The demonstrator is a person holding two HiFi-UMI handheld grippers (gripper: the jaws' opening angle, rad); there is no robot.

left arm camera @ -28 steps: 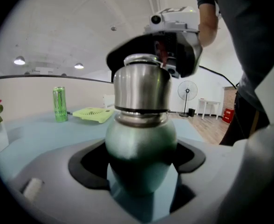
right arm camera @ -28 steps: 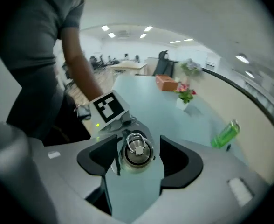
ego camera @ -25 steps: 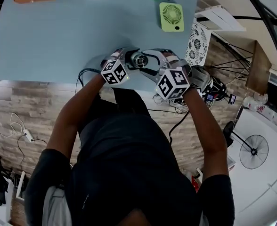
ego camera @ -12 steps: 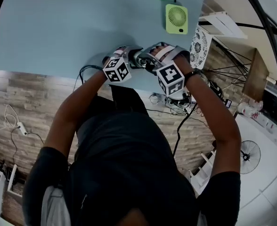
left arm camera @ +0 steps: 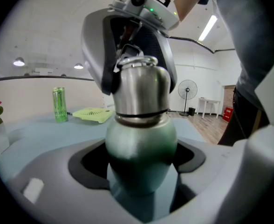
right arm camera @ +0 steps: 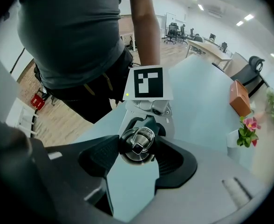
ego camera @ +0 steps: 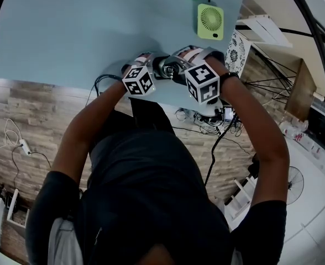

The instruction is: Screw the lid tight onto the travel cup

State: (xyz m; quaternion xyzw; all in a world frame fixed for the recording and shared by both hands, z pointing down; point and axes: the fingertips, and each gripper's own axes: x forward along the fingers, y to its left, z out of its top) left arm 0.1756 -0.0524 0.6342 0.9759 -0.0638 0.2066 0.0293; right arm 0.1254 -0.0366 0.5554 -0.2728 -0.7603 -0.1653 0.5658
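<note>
tabletop: right tongs (closing) around lid

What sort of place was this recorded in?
Probably an open-plan office or lab. The right gripper view shows rows of desks with office chairs in the background. The left gripper view shows a pedestal fan and ceiling strip lights.
</note>
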